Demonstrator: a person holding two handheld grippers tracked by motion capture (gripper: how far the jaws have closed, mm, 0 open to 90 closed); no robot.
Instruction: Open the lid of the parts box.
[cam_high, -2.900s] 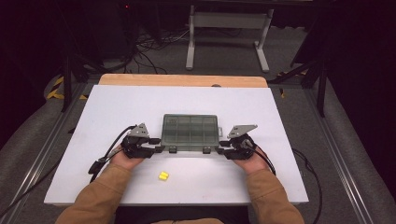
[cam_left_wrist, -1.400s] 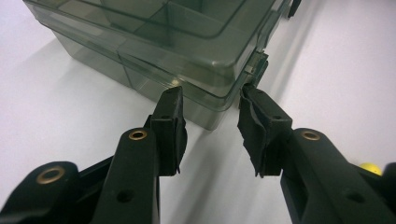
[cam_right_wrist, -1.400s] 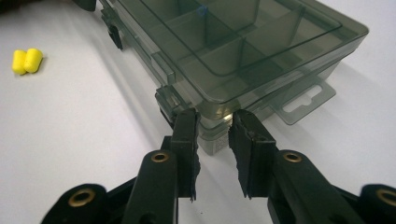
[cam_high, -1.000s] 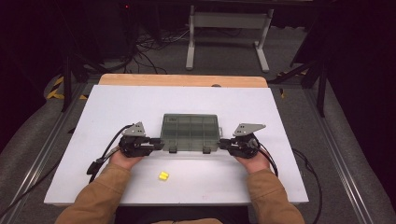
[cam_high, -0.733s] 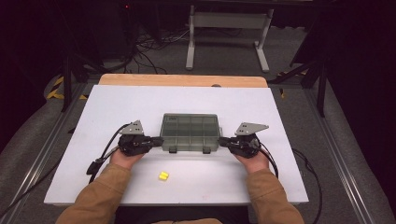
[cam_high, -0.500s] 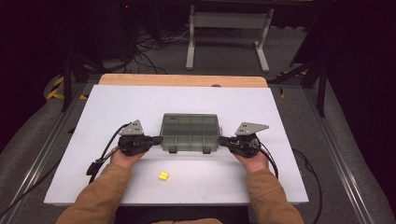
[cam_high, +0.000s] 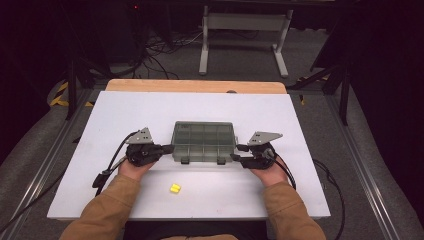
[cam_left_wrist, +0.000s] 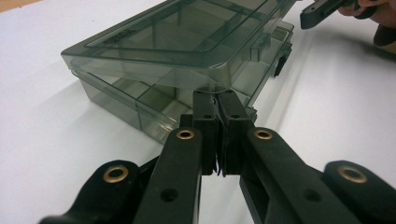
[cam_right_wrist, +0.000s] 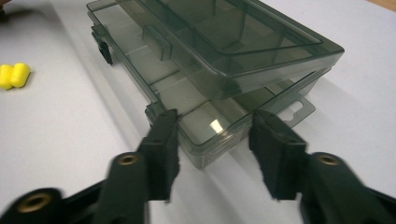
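Observation:
A smoky clear compartment box (cam_high: 202, 141) lies mid-table, its lid a little ajar above the base (cam_left_wrist: 187, 42) (cam_right_wrist: 224, 42). My left gripper (cam_high: 167, 148) is at the box's left end; in the left gripper view it (cam_left_wrist: 215, 95) is shut on the lid's near corner lip. My right gripper (cam_high: 235, 152) is at the box's right end, open (cam_right_wrist: 215, 121), jaws straddling the base's near corner without touching the lid. The right gripper (cam_left_wrist: 322, 9) also appears far off in the left gripper view.
A pair of yellow earplugs (cam_high: 174, 188) (cam_right_wrist: 14, 74) lies on the white tabletop (cam_high: 300, 125) in front of the box, between my forearms. Cables trail from both grippers over the table's edges. A metal stand (cam_high: 245, 30) sits on the floor beyond the table.
The box's lid has come down from a more raised tilt to nearly flat. Both grippers have dropped slightly and stayed at the box's two ends.

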